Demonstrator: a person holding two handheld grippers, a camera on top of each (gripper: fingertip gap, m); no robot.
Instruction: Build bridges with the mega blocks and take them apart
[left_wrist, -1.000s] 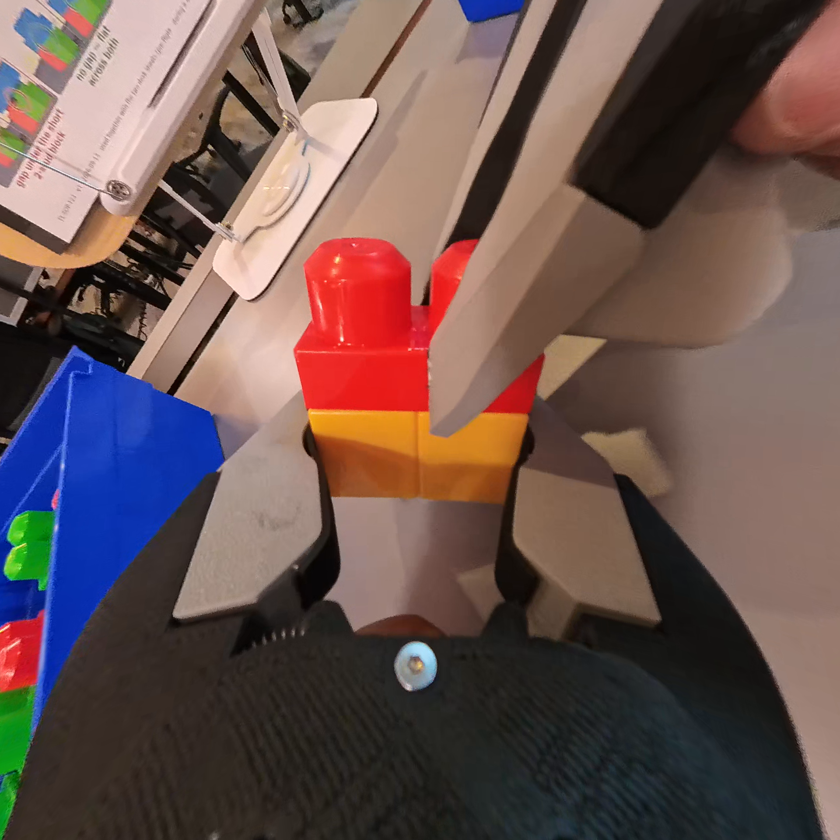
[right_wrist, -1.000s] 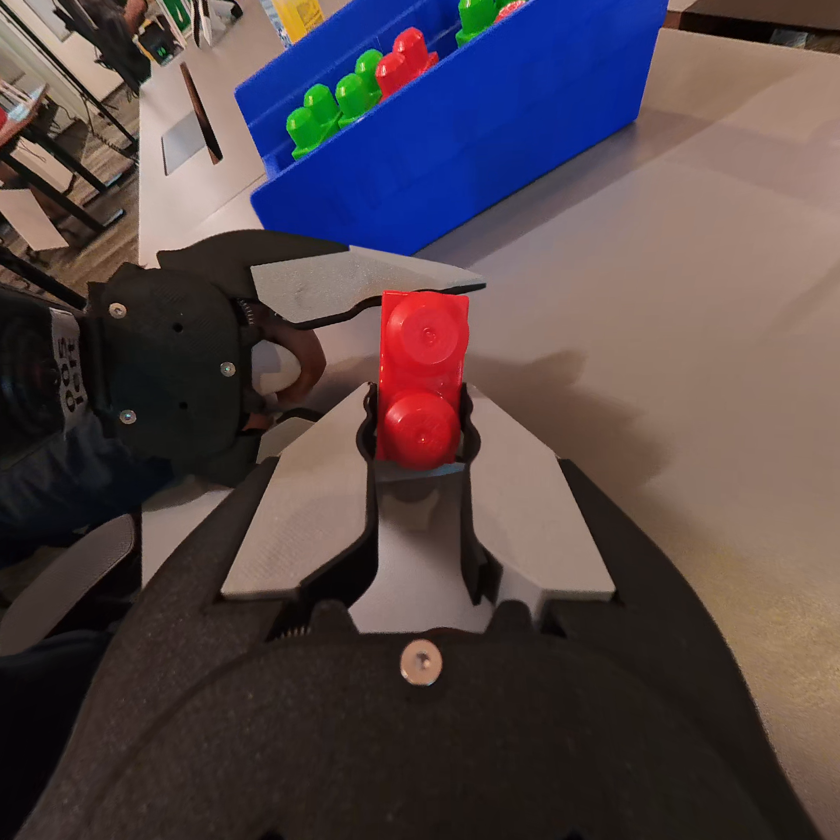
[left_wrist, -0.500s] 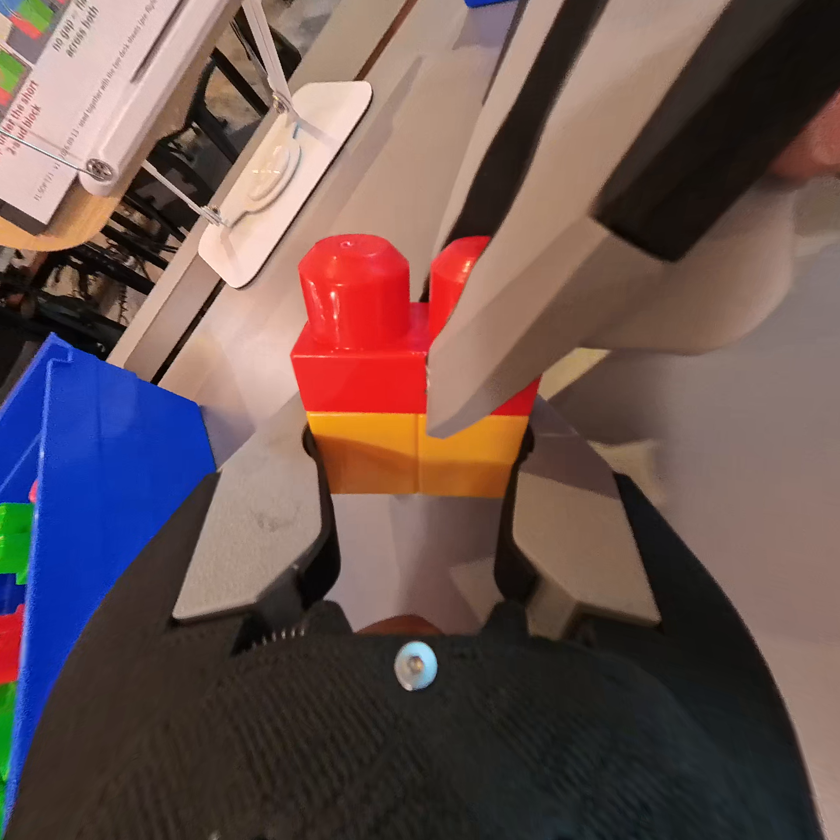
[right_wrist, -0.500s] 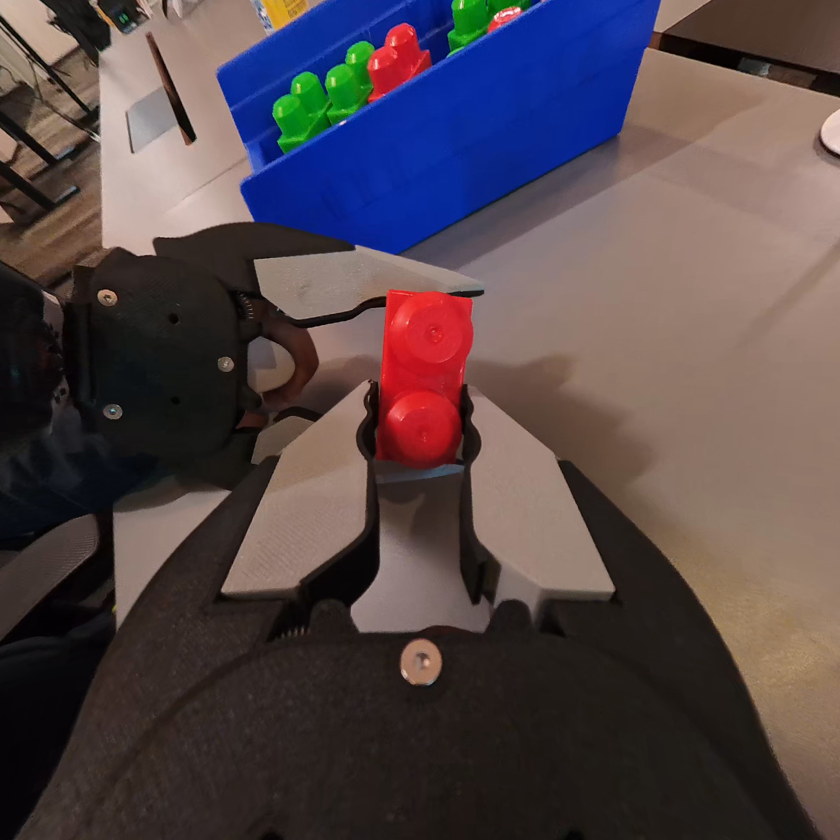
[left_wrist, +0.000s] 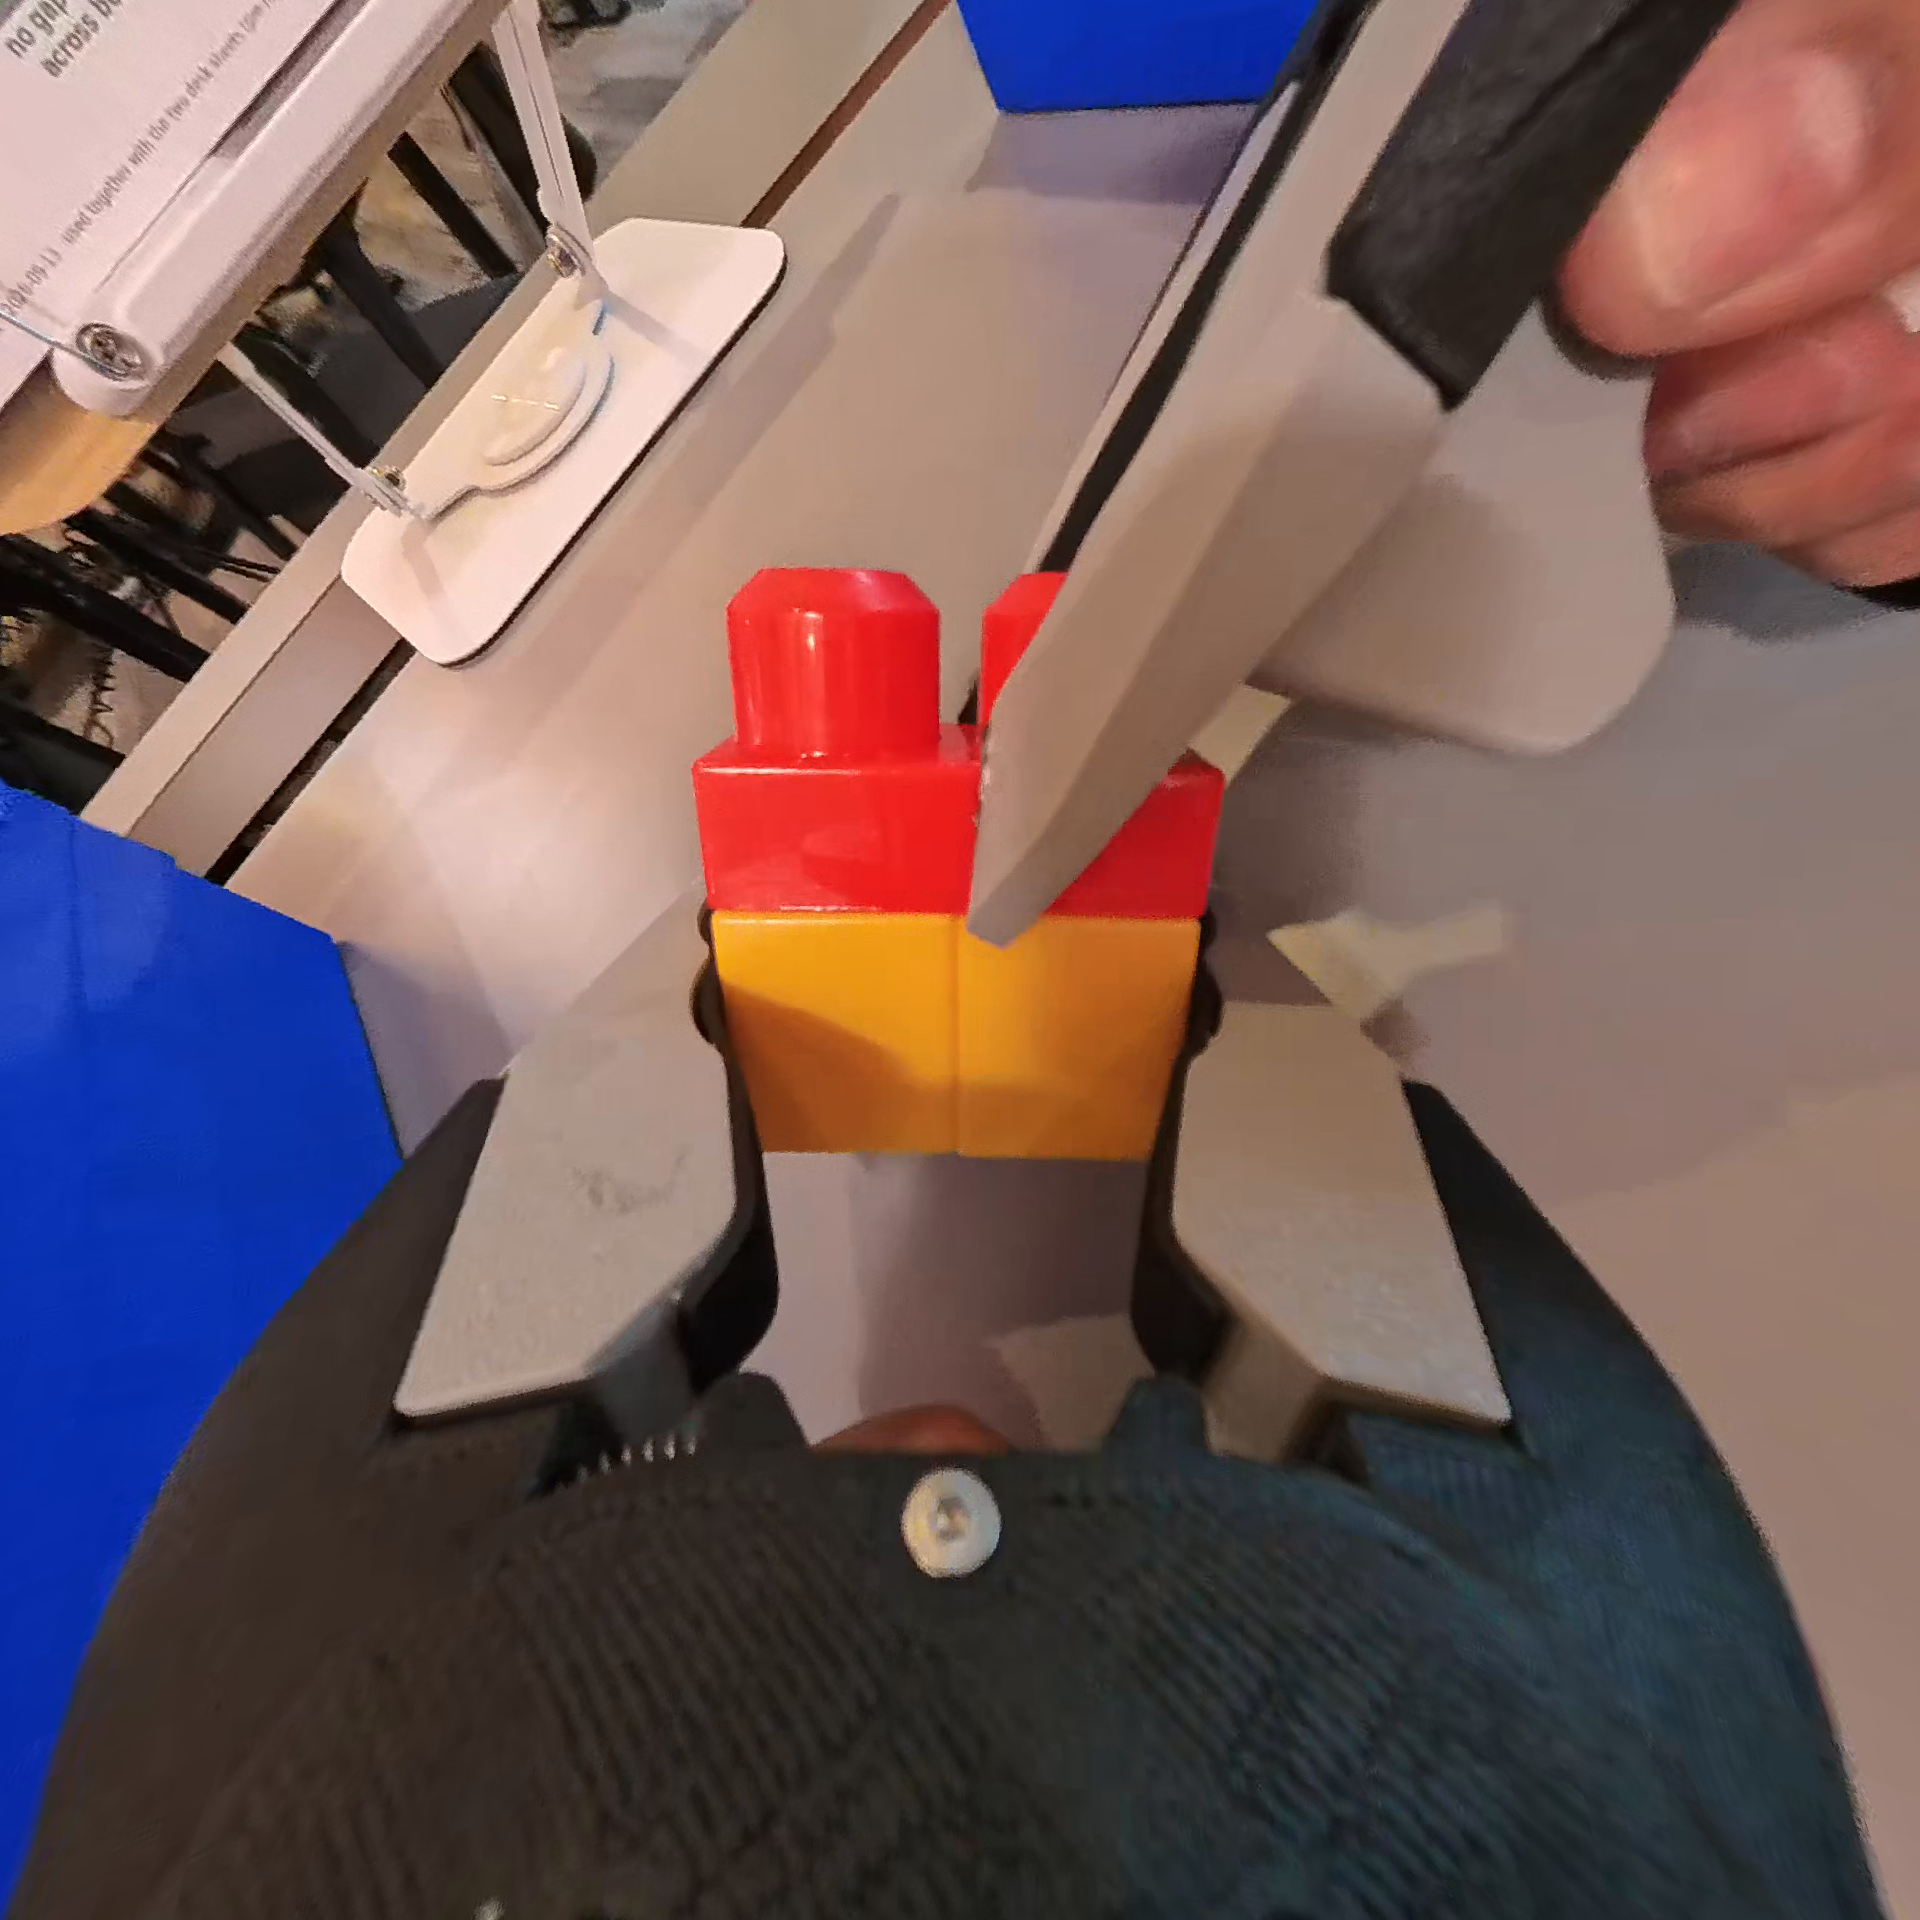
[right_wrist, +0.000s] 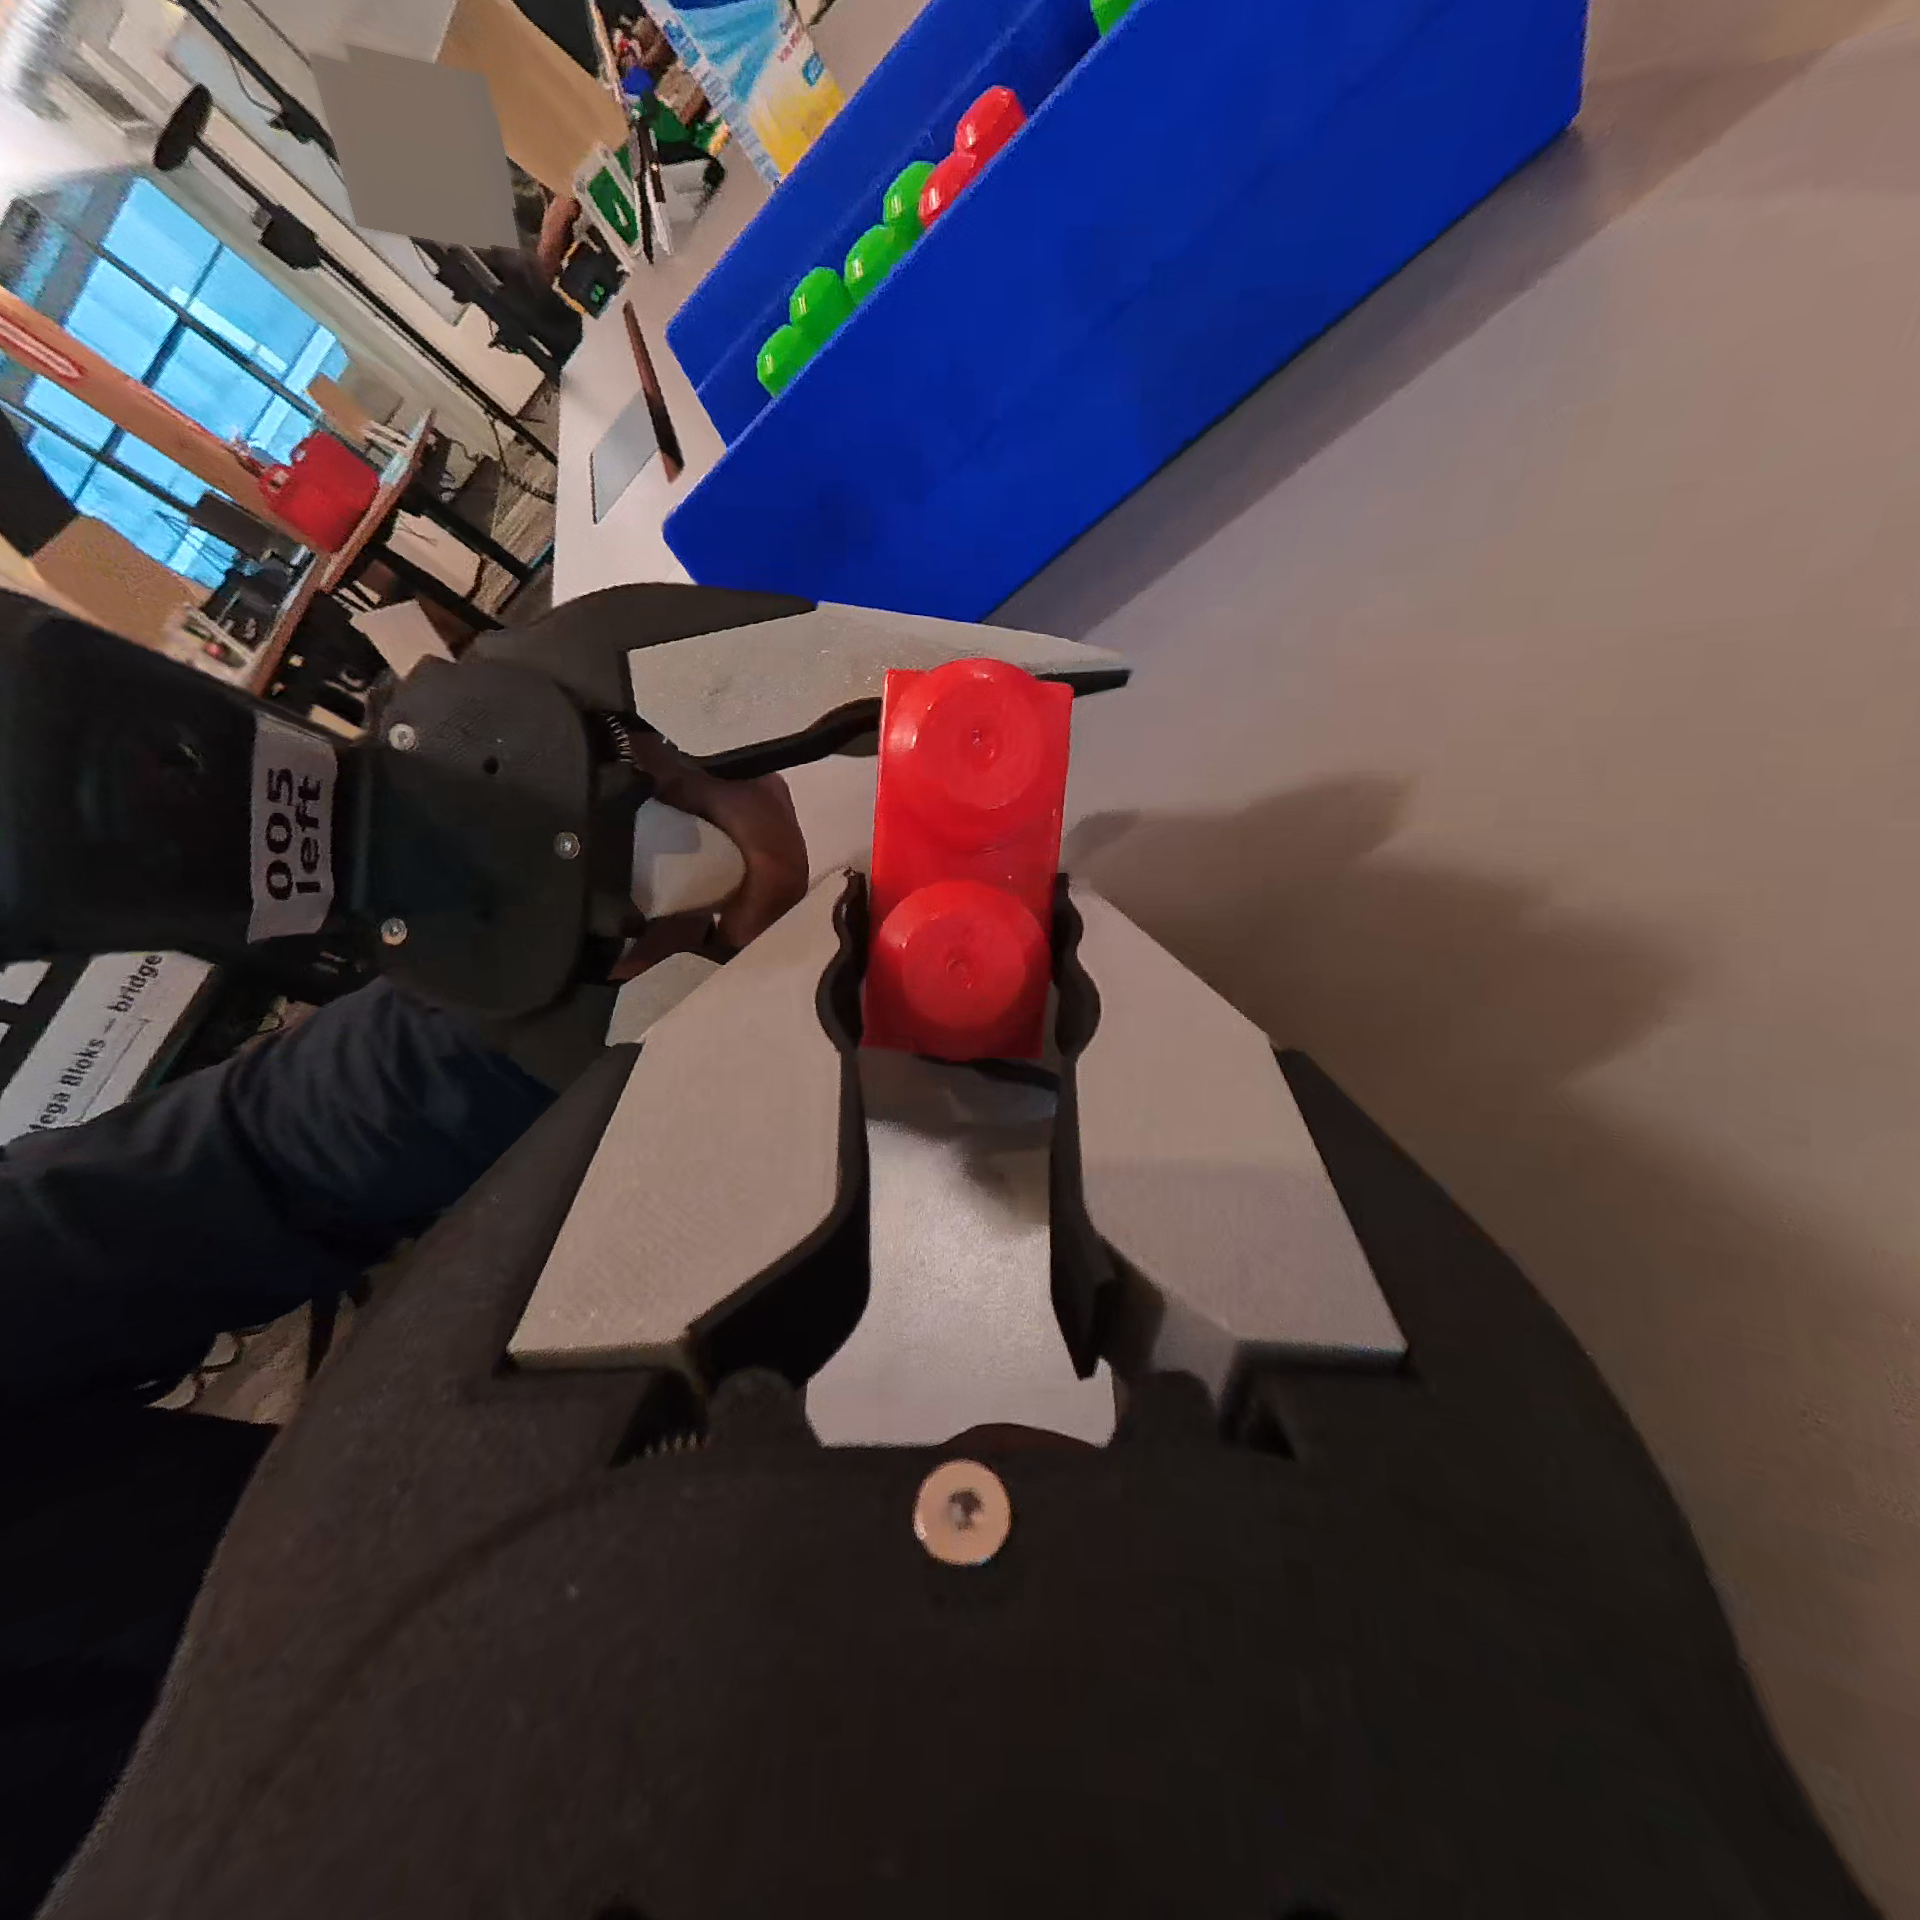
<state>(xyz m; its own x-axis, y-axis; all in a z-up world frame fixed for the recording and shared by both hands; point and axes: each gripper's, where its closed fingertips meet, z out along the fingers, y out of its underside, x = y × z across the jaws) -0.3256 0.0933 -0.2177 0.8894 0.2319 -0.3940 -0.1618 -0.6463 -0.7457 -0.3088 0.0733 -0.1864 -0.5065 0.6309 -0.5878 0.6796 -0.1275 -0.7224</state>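
A red two-stud block (left_wrist: 831, 831) sits on top of a yellow block (left_wrist: 956, 1029). My left gripper (left_wrist: 954, 997) is shut on the yellow block from both sides. My right gripper (right_wrist: 956, 956) is shut on the near end of the red block (right_wrist: 966, 831), seen from above. In the left wrist view the right gripper's finger (left_wrist: 1164, 582) comes down from the upper right and covers the red block's right stud. In the right wrist view the left gripper (right_wrist: 727, 727) comes in from the left, and the yellow block is hidden under the red one.
A blue bin (right_wrist: 1143, 343) with green and red blocks stands on the grey table (right_wrist: 1558, 623) behind the stack; its wall also shows at the left of the left wrist view (left_wrist: 156, 1091). A white stand base (left_wrist: 561, 416) sits near the table's far edge. A person's hand (left_wrist: 1766, 260) holds the right gripper. Both grippers' tips are close together, under 4 cm apart.
Both grippers keep their grip on the stacked blocks. The right wrist view has tilted strongly, so the right gripper has rolled while holding the red block. The blocks remain joined.
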